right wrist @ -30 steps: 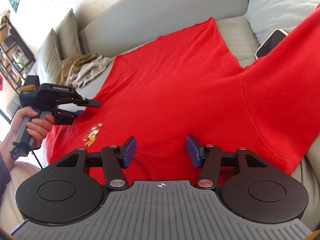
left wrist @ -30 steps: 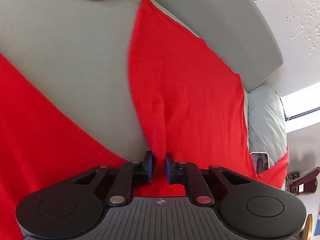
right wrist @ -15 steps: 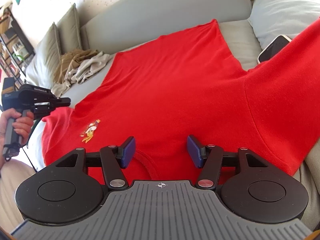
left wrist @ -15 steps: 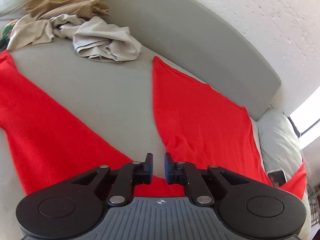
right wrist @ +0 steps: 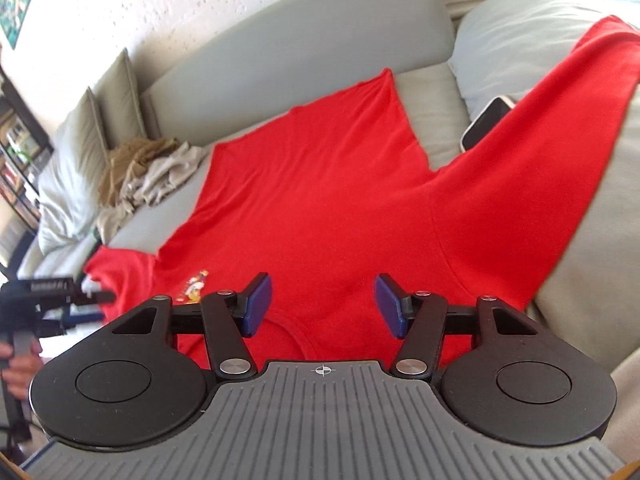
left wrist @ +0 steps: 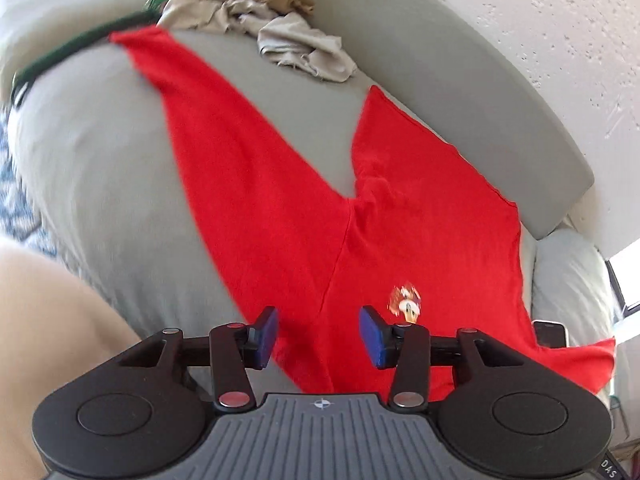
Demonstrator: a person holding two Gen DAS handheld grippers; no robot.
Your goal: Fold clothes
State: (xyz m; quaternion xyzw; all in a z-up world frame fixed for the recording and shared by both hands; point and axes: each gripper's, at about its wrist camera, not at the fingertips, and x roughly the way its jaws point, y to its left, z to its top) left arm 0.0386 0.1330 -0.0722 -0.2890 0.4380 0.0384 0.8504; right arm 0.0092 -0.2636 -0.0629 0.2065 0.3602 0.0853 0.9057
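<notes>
A red long-sleeved shirt [right wrist: 320, 200] lies spread front up on the grey sofa seat [left wrist: 100, 168], with a small cartoon print [left wrist: 406, 300] on the chest. Its left sleeve [left wrist: 224, 148] stretches toward the sofa's left end and its right sleeve [right wrist: 560, 120] drapes over a cushion. My left gripper [left wrist: 318, 334] is open and empty above the left shoulder seam. My right gripper [right wrist: 322, 306] is open and empty just above the collar [right wrist: 296, 332]. The left gripper also shows at the left of the right wrist view [right wrist: 56, 292], held in a hand.
A heap of beige and tan clothes [right wrist: 148, 168] lies at the sofa's left end by grey pillows [right wrist: 84, 152]. A phone [right wrist: 484, 122] rests on the right cushion [right wrist: 520, 36], partly under the sleeve. The sofa back [left wrist: 460, 92] runs behind the shirt.
My left gripper opened, let go of the left sleeve, which now lies flat, and pulled back toward the shoulder. My right gripper stayed open over the collar.
</notes>
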